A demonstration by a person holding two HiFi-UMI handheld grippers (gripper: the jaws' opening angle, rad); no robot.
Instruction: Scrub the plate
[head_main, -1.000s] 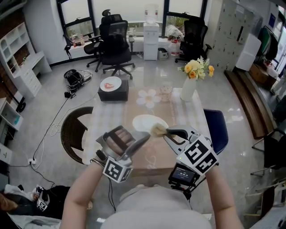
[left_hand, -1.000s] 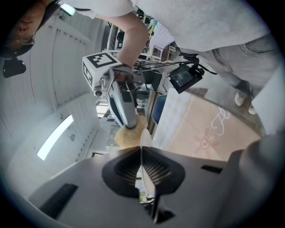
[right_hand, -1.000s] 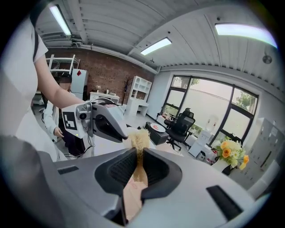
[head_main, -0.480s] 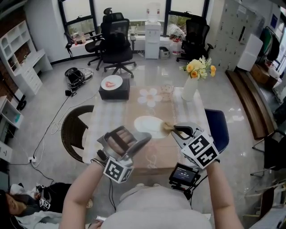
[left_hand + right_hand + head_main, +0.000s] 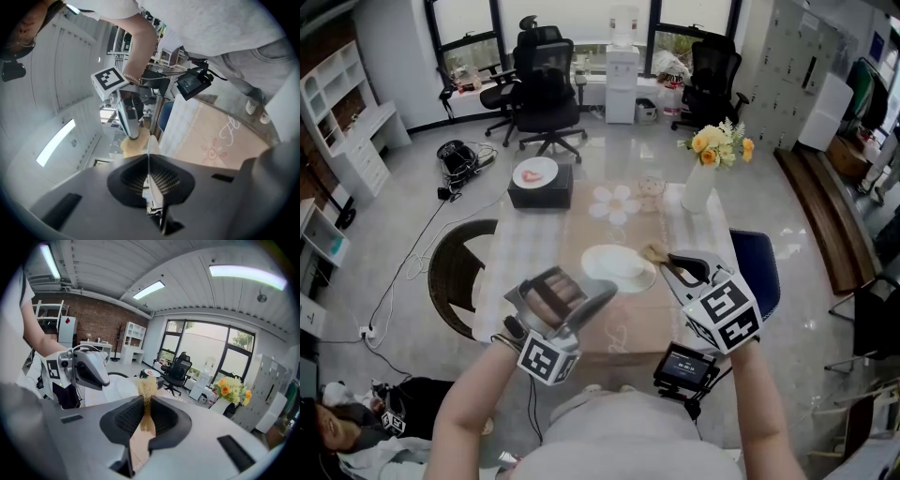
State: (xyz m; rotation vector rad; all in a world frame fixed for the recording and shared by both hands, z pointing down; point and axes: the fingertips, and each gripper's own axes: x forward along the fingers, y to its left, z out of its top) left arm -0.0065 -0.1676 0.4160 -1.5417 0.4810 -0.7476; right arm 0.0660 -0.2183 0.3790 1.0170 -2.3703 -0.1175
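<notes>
Plate — face up, rim in left jaws

head view looks steeply down on the bench. left gripper view, close behind left tongs, faces right tongs; right gripper view faces back. all share the plate.

The plate gleams white and smooth — glazed, by the look. Its thin rim sits between the ribbed dark pads of the left gripper, whose shell is matt grey plastic. Just right of the plate, the brush shows coarse straw-coloured bristles, rough and dry, in the right gripper, the same dull grey plastic. Under the plate the tablecloth looks like soft, matt cloth. Beyond the plate the floor shines — polished, mirroring the window light.
</notes>
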